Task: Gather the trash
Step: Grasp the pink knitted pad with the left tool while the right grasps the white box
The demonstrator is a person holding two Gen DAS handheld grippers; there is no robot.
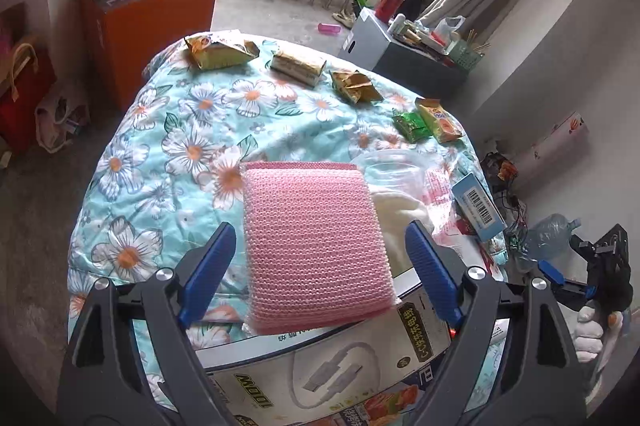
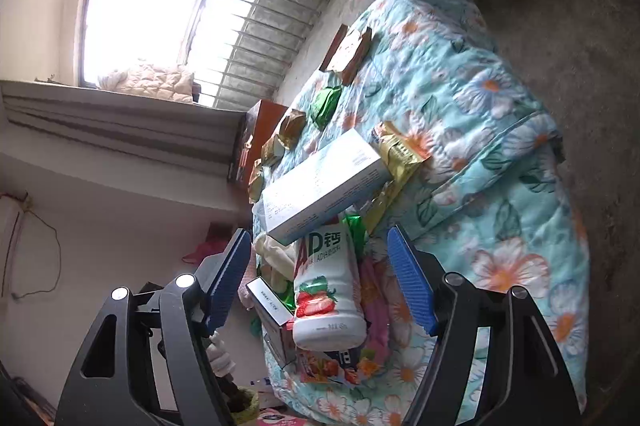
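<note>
Over on the left, the left gripper [image 1: 320,266] is hanging with its blue jaws spread wide, holding nothing. A pink bubble-wrap pouch [image 1: 316,246] is lying between them without touching either pad, resting partly on a white charging-cable box [image 1: 344,366] at the near edge of the floral quilt [image 1: 168,146].

Along the quilt's far edge the left wrist view is showing a row of trash: a yellow snack wrapper [image 1: 220,52], a flattened gold carton [image 1: 298,66], and a crumpled gold wrapper [image 1: 354,86]. Toward the right edge a green packet [image 1: 412,124] is lying just beside an orange biscuit packet [image 1: 438,120], with a clear plastic bag [image 1: 396,170] and a blue barcoded box [image 1: 478,206] nearer. An orange cabinet [image 1: 148,26] is standing on the floor past the far left corner.

The right wrist view, tilted sideways, is showing what the left one hides: a strawberry AD milk bottle [image 2: 326,290] lying between the right gripper's [image 2: 320,274] wide-open, empty jaws, a long white carton [image 2: 324,182] resting across its top, and a gold foil wrapper [image 2: 400,162] poking out beneath that carton. The right gripper itself is appearing at the right rim of the left view, gripped by a white-gloved hand [image 1: 592,334].
</note>
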